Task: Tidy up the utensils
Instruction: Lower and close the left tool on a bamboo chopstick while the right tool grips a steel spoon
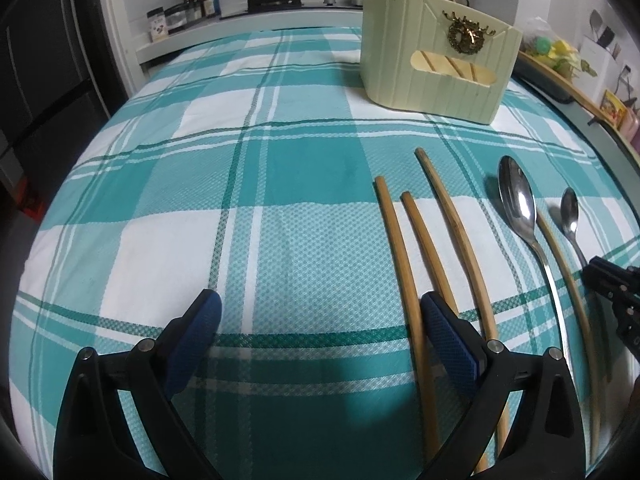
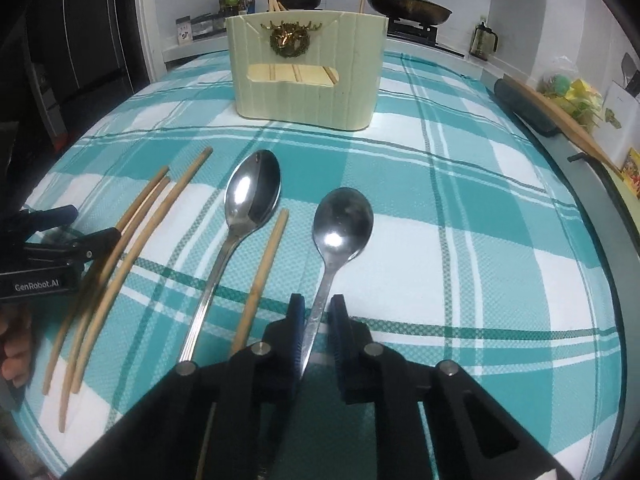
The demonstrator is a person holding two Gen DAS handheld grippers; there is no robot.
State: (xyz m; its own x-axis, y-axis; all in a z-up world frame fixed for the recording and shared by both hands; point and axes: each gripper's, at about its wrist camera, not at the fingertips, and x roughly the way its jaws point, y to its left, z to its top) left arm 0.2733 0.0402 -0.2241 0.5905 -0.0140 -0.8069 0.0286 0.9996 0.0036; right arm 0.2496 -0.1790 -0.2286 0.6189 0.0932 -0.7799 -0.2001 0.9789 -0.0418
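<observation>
My left gripper [image 1: 320, 322] hangs spread wide over the teal plaid tablecloth [image 1: 168, 240], its right pad beside the three chopsticks [image 2: 120, 248] lying at the left. Next lies the large spoon [image 2: 250, 196], then a fourth chopstick [image 2: 266, 264]. My right gripper [image 2: 318, 320] pinches the smaller spoon [image 2: 342, 224] by its handle. The pale green utensil holder [image 2: 306, 76] stands upright beyond, chopsticks already inside.

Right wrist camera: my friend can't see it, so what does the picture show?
The right gripper has its fingers around the handle of a small metal spoon on a teal checked tablecloth. A bigger spoon, wooden chopsticks and a pale green utensil holder are nearby.
</observation>
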